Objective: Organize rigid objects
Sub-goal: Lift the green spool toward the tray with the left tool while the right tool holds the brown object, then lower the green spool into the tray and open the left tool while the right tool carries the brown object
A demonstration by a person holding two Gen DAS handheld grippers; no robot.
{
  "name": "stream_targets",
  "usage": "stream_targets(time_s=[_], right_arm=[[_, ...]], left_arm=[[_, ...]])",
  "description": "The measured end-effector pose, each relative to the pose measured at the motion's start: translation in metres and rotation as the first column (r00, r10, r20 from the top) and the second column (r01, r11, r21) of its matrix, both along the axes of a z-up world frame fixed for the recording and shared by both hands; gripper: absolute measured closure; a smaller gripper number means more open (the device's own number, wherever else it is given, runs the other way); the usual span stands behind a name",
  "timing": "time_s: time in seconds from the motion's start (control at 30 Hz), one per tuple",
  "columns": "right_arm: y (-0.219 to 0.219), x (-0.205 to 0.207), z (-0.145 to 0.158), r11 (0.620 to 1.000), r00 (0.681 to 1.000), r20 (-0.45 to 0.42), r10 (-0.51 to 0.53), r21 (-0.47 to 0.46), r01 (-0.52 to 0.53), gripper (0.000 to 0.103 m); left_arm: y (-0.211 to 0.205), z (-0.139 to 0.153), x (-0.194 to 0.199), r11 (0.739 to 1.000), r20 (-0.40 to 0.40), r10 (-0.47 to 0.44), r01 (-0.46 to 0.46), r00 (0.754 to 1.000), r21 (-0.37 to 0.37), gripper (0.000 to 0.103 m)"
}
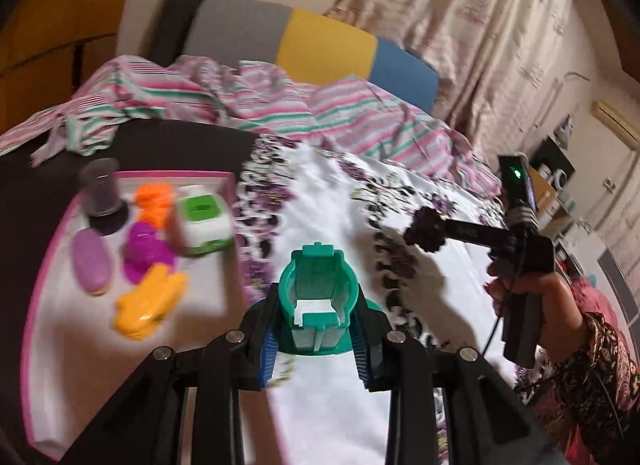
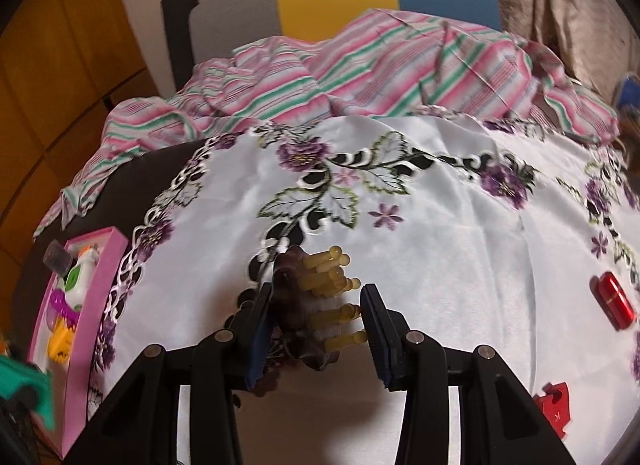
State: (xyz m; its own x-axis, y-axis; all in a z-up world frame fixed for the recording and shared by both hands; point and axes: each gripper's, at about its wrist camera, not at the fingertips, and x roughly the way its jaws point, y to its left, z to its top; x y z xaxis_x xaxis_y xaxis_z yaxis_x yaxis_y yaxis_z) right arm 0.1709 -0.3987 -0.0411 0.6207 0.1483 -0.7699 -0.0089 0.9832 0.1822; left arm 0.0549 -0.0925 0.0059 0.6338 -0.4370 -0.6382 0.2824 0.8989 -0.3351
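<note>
Clamped between the blue pads of the left gripper [image 1: 316, 329]: a teal plastic piece [image 1: 318, 285], ring-shaped with a squared frame through it, long axis running from the jaws toward 12 o'clock, tabbed end pointing away from the camera. Beneath it, a white cloth [image 1: 328, 201] embroidered with purple flowers and black leaves, spread over a dark tabletop [image 1: 168, 145]. At 10 o'clock from the jaws, a pink-rimmed tray [image 1: 40, 277] holding a yellow toy [image 1: 148, 305], a magenta piece [image 1: 146, 251], a lilac oval [image 1: 90, 261], an orange piece [image 1: 154, 201], a green-and-white cube [image 1: 204, 225] and a clear cup on a dark base [image 1: 102, 197], all blurred. Farther out at 12 o'clock, a rumpled pink-and-green striped cloth [image 1: 248, 101], then a chair back [image 1: 320, 45] in grey, yellow and blue panels, with beige curtains [image 1: 460, 17] at 1 o'clock. Closed on a dark brown comb-like piece with amber pegs [image 2: 320, 297]: the right gripper [image 2: 316, 329], brown body against the left pad, pegs pointing across toward 3 o'clock and touching the right pad, long axis running roughly 12 to 6. At 3 o'clock on the same cloth, a red cylinder [image 2: 614, 299] lying tilted; at 4 o'clock, a red puzzle-shaped piece [image 2: 554, 409]. In the left view, at 3 o'clock, a hand [image 1: 532, 297] gripping the other handle.
</note>
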Motion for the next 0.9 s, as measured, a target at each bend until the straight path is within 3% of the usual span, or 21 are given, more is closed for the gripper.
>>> stream_targets(time_s=[0.2,0.47,0.63,0.9], right_arm=[[0.013,-0.005,-0.002,1.0,1.0,-0.005,0.023,-0.011,-0.023,0.06],[0.041,-0.023,0.013,0.999,0.997,0.063,0.037,-0.003,-0.037,0.06],[0.072,-0.042,0.023,0.996,0.992,0.09,0.09,0.016,-0.092,0.06],[0.106,-0.077,0.035,0.982,0.986,0.105,0.13,0.121,-0.143,0.06]], left_arm=[[0.05,-0.007,-0.005,0.995,-0.016,0.103,-0.102,0.995,0.002,0.072],[0.104,-0.019,-0.005,0.978,-0.039,0.21,-0.21,0.977,0.024,0.072],[0.12,-0.031,0.004,0.97,-0.057,0.239,-0.235,0.969,0.06,0.072],[0.132,-0.052,0.021,0.956,-0.091,0.276,-0.263,0.957,0.131,0.072]])
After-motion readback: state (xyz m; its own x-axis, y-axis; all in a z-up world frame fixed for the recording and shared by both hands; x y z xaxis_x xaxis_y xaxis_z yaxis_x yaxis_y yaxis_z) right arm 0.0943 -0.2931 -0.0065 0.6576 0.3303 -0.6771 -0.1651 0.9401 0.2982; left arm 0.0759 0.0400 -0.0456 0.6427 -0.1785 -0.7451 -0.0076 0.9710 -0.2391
